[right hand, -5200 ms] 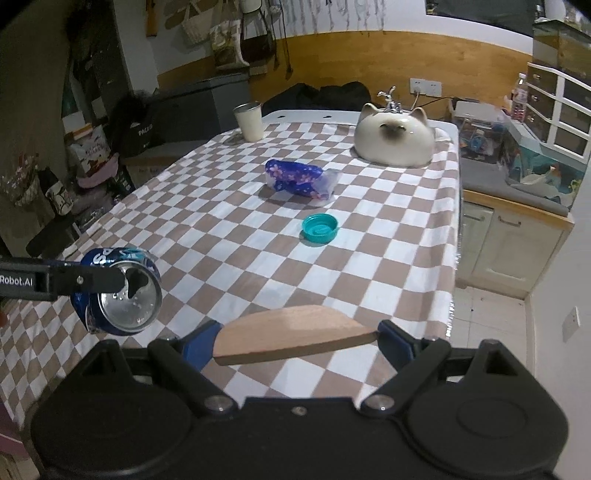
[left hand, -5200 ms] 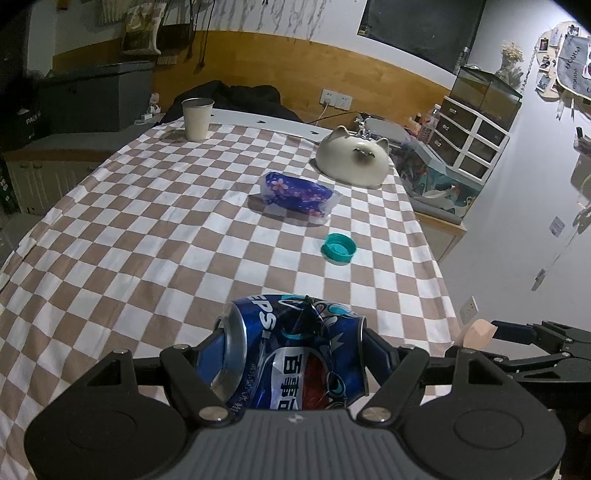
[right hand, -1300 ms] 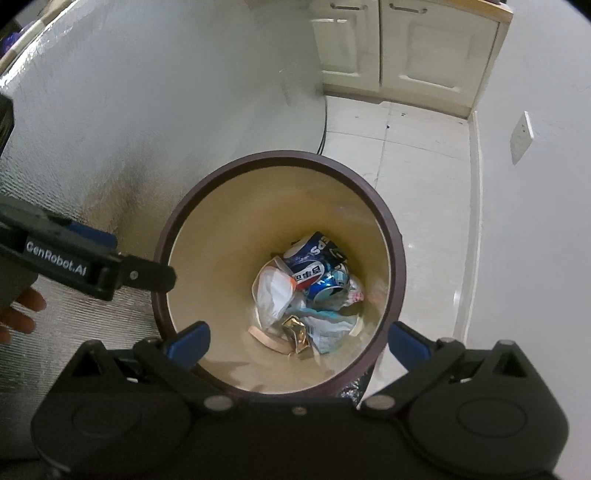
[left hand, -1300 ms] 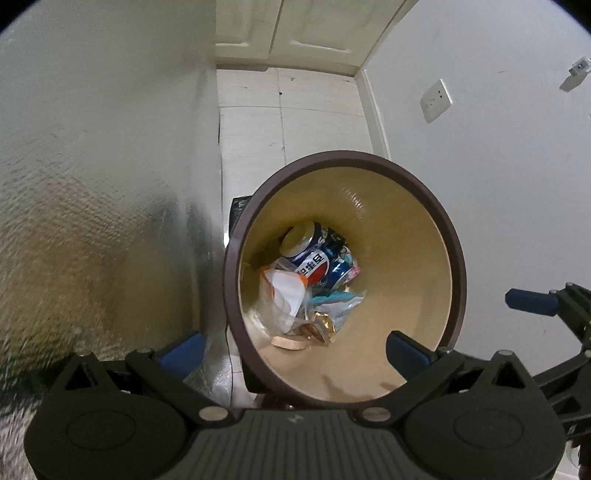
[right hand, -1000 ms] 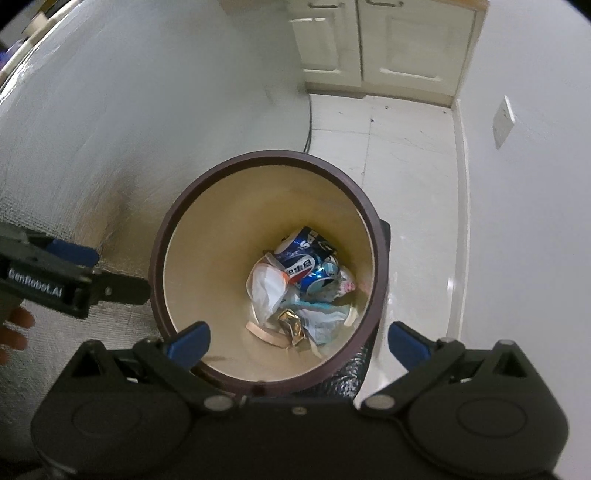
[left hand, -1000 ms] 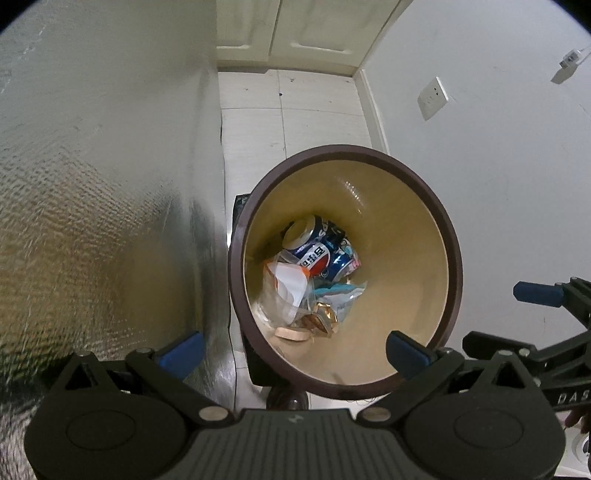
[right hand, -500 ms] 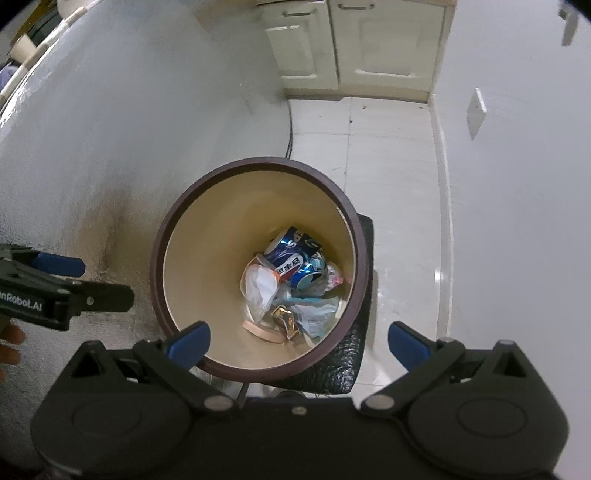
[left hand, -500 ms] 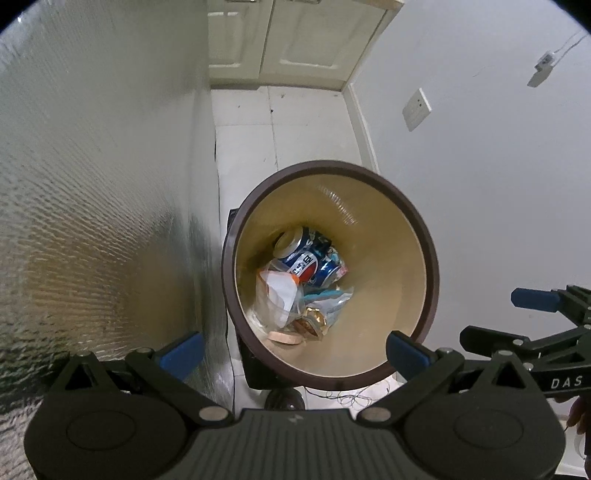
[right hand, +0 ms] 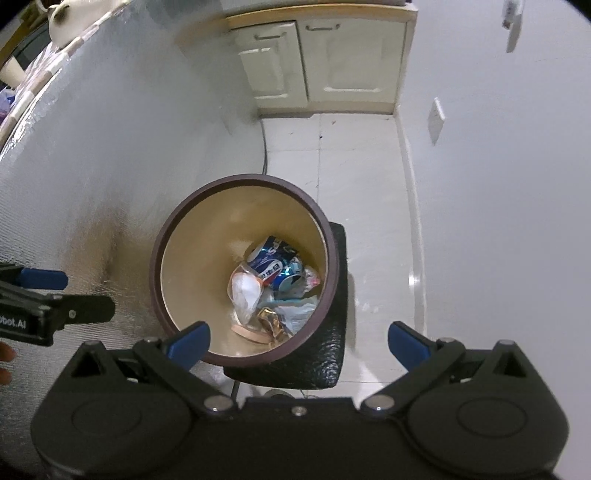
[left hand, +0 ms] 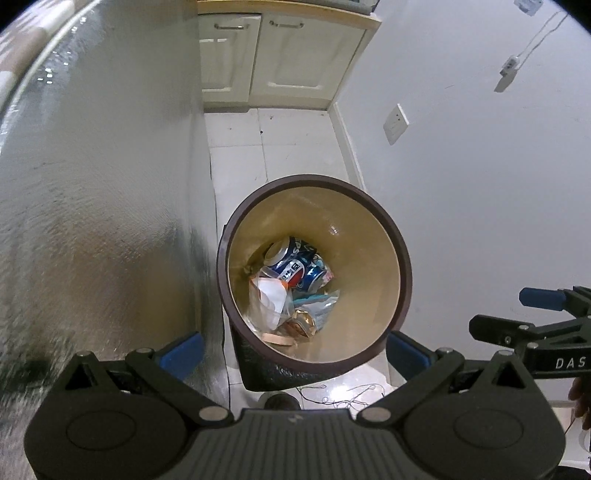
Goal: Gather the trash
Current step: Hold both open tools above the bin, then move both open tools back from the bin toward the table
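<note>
Two fisheye views look steeply down at a pale tiled floor (left hand: 295,140) between a shiny silver drape (left hand: 96,192) filling the left of each frame and a plain white wall (left hand: 480,166) on the right. Cream cupboard doors (right hand: 325,62) sit at the top centre. In the upper left corner of the right wrist view, a sliver of checked tabletop (right hand: 33,92) carries a cat-shaped ornament (right hand: 64,14).

A round bin (left hand: 404,266) with a dark brown rim and tan interior stands in the middle of both views, just beside the drape. The collected trash lies at its bottom: a crushed blue cola can (left hand: 295,258), a clear plastic bag (left hand: 267,299), crinkled wrappers (right hand: 295,310) and a flat wooden piece (left hand: 279,338).

The left gripper (left hand: 291,350) hangs above the bin with its jaws spread wide and nothing between them. The right gripper (right hand: 297,338) is likewise above the bin, jaws spread and empty; its blue fingertips (right hand: 190,338) frame the bin's lower rim.

Judgement: the drop into the bin looks finished, so the step in hand is pulling away for more trash. To do it well, lift both grippers straight up clear of the rim before swinging toward the tabletop, keep the jaws spread, and keep the two tools apart, as they sit close side by side
</note>
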A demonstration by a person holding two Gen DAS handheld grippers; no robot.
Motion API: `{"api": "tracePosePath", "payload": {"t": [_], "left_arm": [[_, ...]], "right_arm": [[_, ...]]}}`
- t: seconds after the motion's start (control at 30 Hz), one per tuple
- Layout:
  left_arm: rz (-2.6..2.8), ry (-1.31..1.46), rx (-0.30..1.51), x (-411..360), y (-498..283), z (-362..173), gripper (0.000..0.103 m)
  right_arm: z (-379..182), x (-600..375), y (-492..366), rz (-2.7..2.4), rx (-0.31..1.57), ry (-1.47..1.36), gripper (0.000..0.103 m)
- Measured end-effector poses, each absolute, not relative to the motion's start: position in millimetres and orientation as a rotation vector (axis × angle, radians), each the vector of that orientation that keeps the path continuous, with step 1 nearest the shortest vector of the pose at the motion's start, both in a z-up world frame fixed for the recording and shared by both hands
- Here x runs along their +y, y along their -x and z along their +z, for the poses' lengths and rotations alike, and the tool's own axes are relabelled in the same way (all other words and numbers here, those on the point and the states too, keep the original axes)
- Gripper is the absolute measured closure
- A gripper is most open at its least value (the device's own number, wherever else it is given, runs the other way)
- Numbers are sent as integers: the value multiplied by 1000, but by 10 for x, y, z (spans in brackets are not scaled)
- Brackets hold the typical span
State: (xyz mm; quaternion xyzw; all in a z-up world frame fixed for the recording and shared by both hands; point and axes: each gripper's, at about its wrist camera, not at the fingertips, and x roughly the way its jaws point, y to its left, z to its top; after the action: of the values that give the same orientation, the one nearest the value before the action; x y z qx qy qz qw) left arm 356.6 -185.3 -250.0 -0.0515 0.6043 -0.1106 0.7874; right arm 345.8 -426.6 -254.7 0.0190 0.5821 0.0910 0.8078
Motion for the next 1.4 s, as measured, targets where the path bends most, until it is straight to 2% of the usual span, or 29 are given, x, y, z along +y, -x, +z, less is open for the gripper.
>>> {"api": "tracePosePath", "payload": {"t": [0.7, 1.4], "left_arm": [[-296, 164, 1065, -1551, -3009, -1516, 0], [-254, 191, 840, -355, -2217, -580, 0]], "right_arm": [[-1469, -4160, -2857, 162, 1037, -109, 0], [-717, -3219, -2161, 152, 836, -149, 0]]}}
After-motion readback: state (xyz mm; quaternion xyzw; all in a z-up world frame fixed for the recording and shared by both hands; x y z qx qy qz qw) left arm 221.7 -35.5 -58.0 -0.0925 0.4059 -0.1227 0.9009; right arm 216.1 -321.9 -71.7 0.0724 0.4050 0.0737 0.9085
